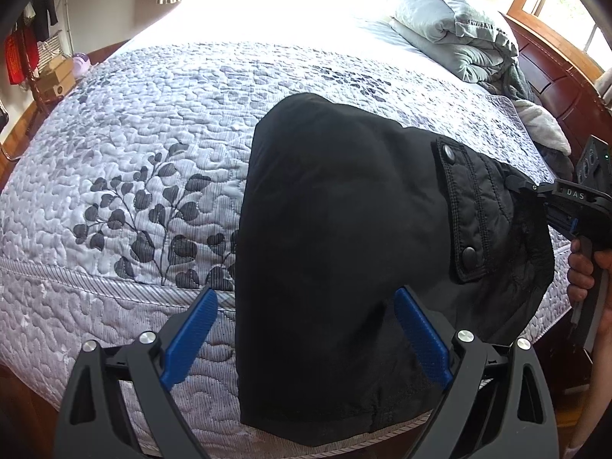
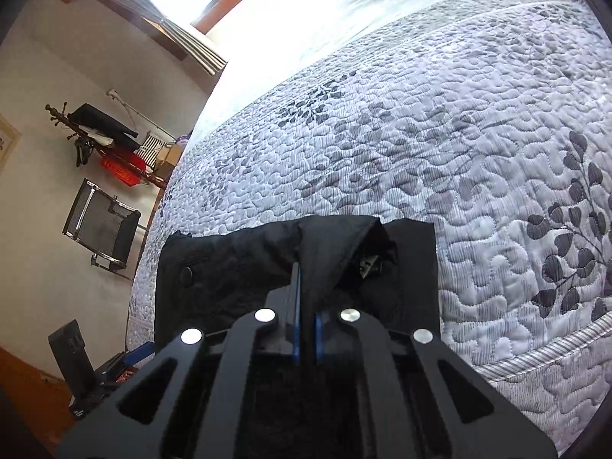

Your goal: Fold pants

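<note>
Two tools | left hand-held gripper spread apart over black pants | right hand-held gripper clamped on pants edge | quilt beneath

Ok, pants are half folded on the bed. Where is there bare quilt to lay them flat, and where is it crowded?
Bare quilt stretches left of the black pants, from the leaf print up toward the sunlit far side. Crowded: the headboard end, where the grey bedding pile sits, and the pants' right edge, which the right gripper pinches. The open left gripper hovers at the near edge.
</note>
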